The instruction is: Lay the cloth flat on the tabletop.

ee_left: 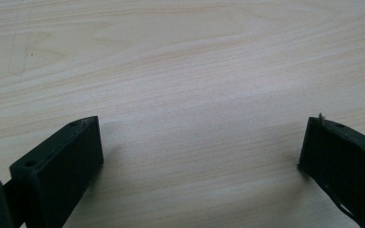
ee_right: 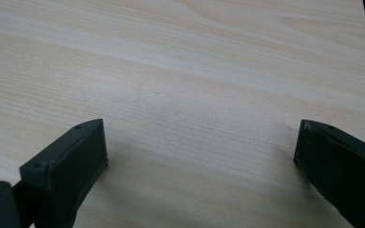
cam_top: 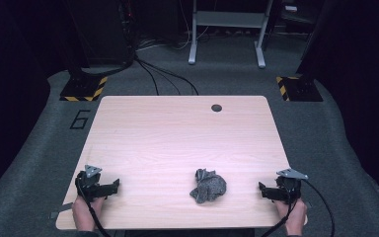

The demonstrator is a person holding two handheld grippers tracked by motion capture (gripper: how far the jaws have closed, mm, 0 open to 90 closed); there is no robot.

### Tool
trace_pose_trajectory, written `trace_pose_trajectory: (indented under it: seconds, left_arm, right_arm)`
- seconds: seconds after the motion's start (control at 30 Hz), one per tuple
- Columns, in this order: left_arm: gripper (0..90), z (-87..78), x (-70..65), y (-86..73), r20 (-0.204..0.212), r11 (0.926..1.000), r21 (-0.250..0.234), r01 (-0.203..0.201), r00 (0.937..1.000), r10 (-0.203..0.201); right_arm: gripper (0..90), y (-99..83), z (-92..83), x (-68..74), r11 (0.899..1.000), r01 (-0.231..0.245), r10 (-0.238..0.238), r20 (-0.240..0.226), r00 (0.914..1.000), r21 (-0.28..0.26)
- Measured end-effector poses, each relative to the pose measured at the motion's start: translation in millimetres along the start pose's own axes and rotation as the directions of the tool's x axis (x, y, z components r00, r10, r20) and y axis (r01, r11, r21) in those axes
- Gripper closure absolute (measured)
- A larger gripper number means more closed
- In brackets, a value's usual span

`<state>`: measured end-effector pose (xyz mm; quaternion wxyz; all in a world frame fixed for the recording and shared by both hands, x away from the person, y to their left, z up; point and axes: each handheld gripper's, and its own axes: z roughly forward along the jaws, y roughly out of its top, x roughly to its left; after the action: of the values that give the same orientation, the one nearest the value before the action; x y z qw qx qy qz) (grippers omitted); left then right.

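Observation:
A crumpled grey cloth lies on the light wooden table, near the front edge and a little right of the middle. My left gripper rests at the front left of the table, held by a hand, its tips turned toward the cloth. Its jaws stand wide apart over bare wood in the left gripper view. My right gripper sits at the front right, also pointing toward the cloth. In the right gripper view its jaws are wide apart with nothing between them.
A small dark round hole marks the table near its far edge. Grey carpet surrounds the table, with black cables, a white metal frame behind and yellow-black striped feet at both far corners.

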<state>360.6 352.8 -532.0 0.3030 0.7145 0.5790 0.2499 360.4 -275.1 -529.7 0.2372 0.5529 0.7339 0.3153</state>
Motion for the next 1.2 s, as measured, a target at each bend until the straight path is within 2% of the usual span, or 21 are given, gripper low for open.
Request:
trace_pose_trajectory:
  seconds: [0.93, 1.0, 1.13, 1.2]
  left_arm:
    - [0.5, 0.1, 0.1, 0.0, 0.000, 1.0000, 0.000, 0.003, 1.0000, -0.003]
    - [0.5, 0.0, 0.2, 0.0, 0.000, 1.0000, 0.001, 0.002, 1.0000, -0.002]
    - [0.5, 0.1, 0.3, 0.1, 0.001, 1.0000, 0.001, 0.002, 1.0000, -0.002]
    - [0.5, 0.1, 0.3, 0.1, 0.001, 1.0000, 0.001, 0.002, 1.0000, -0.002]
  right_arm:
    - [7.8, 1.5, -1.1, 0.4, 1.000, 0.009, -0.009, -0.013, 0.9999, 0.001]
    - [7.9, 1.8, -1.9, 0.9, 1.000, 0.006, -0.006, -0.020, 0.9998, -0.003]
    - [7.8, 2.0, -4.2, 3.3, 1.000, -0.024, 0.023, -0.069, 0.9974, -0.014]
    - [7.7, 2.4, -4.9, 6.1, 1.000, -0.022, 0.020, -0.087, 0.9960, -0.018]
